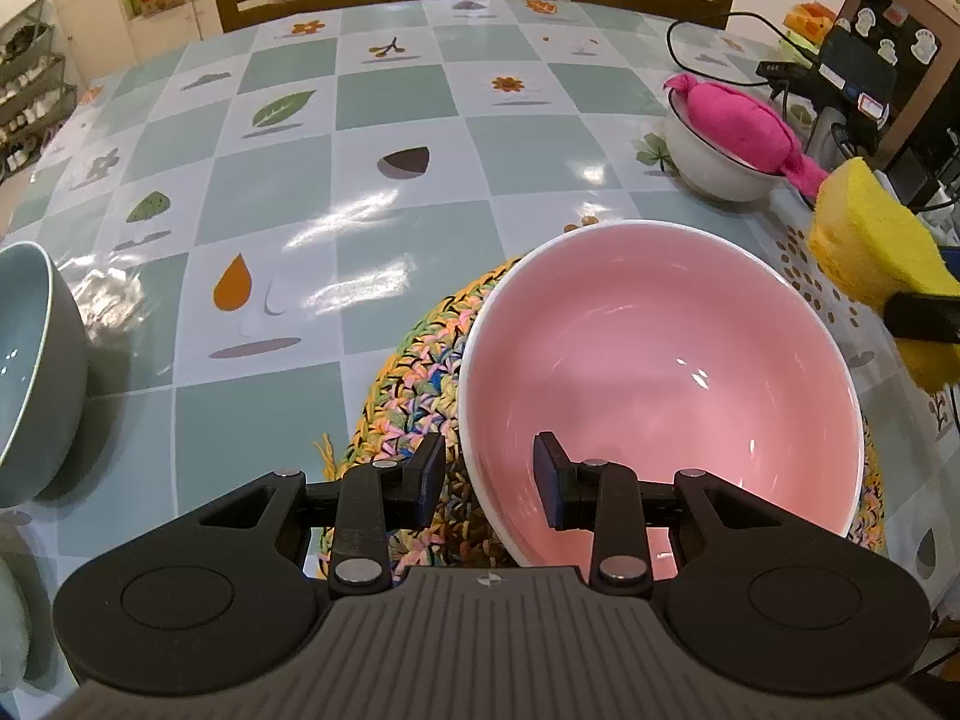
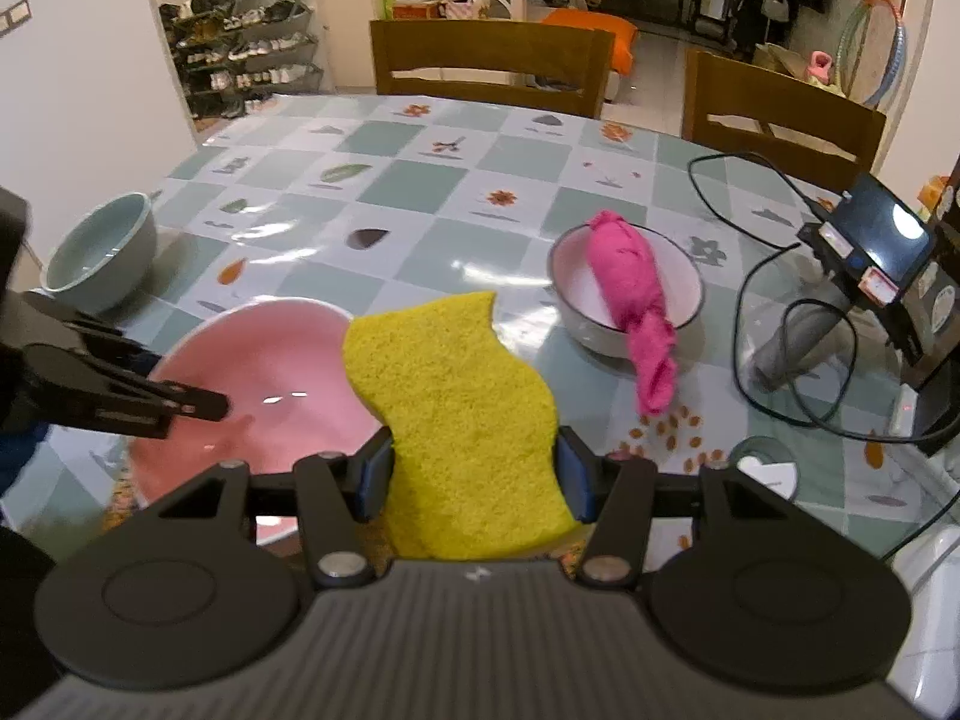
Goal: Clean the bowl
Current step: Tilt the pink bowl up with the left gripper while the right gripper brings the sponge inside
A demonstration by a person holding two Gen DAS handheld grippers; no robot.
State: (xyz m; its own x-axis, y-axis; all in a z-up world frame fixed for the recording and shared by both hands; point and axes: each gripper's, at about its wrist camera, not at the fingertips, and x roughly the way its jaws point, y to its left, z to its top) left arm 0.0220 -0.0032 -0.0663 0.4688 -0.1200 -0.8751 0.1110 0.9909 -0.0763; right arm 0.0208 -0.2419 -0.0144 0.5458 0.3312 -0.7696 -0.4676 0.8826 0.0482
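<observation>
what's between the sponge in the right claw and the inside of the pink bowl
Nothing visible. The yellow sponge sits clamped in the right claw, above and beside the pink bowl, whose inside is bare. The left claw straddles the bowl's near rim, clear of the middle.

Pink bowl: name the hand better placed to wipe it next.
Right. Its gripper holds the yellow sponge just beside the pink bowl; the left gripper straddles the bowl's rim.

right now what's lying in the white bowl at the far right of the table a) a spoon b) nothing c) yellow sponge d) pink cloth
d: a rolled pink cloth lies across the white bowl, one end drooping over its rim, while the yellow sponge sits between the right gripper jaws.
</observation>
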